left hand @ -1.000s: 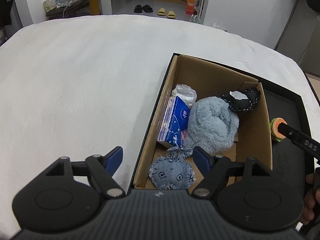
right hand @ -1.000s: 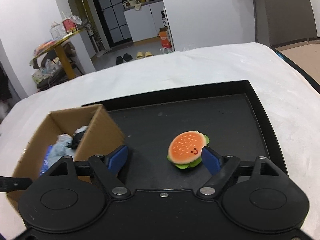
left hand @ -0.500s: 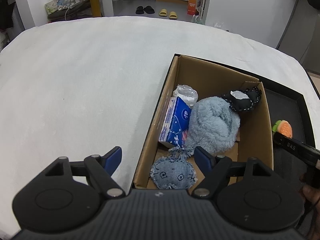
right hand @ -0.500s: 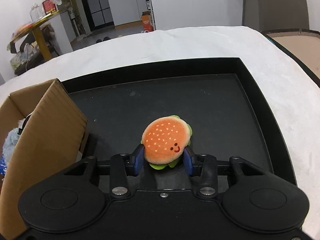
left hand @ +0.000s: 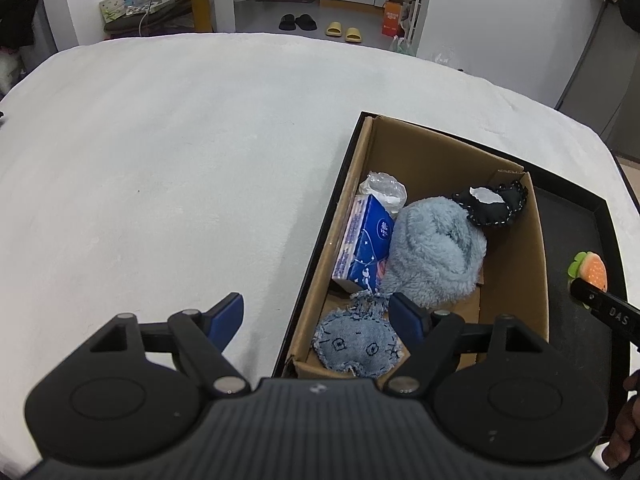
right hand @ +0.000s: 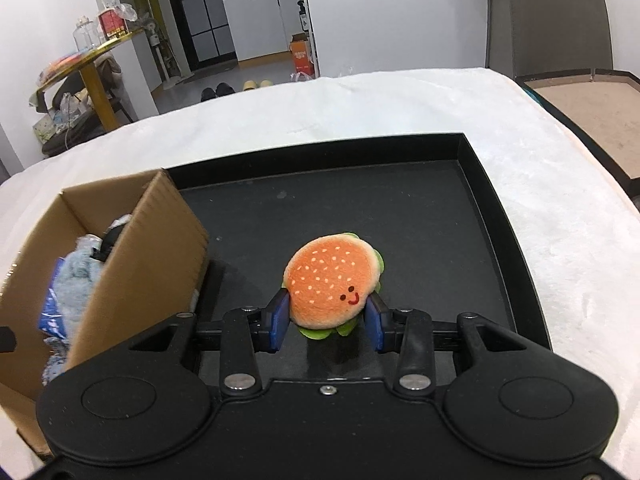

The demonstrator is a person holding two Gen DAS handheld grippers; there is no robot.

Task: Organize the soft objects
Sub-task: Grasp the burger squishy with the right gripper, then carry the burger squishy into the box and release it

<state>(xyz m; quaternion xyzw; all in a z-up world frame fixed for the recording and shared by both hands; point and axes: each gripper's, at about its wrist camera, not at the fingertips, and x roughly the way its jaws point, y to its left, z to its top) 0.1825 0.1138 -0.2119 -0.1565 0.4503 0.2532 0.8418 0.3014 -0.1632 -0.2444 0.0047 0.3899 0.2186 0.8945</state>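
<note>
An orange burger plush (right hand: 332, 276) with a smiling face is pinched between the blue pads of my right gripper (right hand: 328, 316), which is shut on it over the black tray (right hand: 400, 220). A shadow lies on the tray floor under it. In the left wrist view the burger plush (left hand: 592, 270) shows at the far right, behind one of the right gripper's fingers (left hand: 608, 310). My left gripper (left hand: 316, 312) hangs open over the near left corner of the cardboard box (left hand: 536, 264), with nothing between its pads.
The cardboard box (right hand: 148, 248) stands in the tray's left part. It holds a fluffy grey-blue plush (left hand: 436, 252), a denim plush (left hand: 356, 344), a black pouch (left hand: 492, 206), a blue tissue pack (left hand: 366, 248) and a clear bag (left hand: 382, 188). White cloth (left hand: 180, 180) covers the table.
My right gripper's jaws came together on the burger plush, and the gripper then drew back from the tray, taking the plush with it. The left gripper stayed open and barely moved.
</note>
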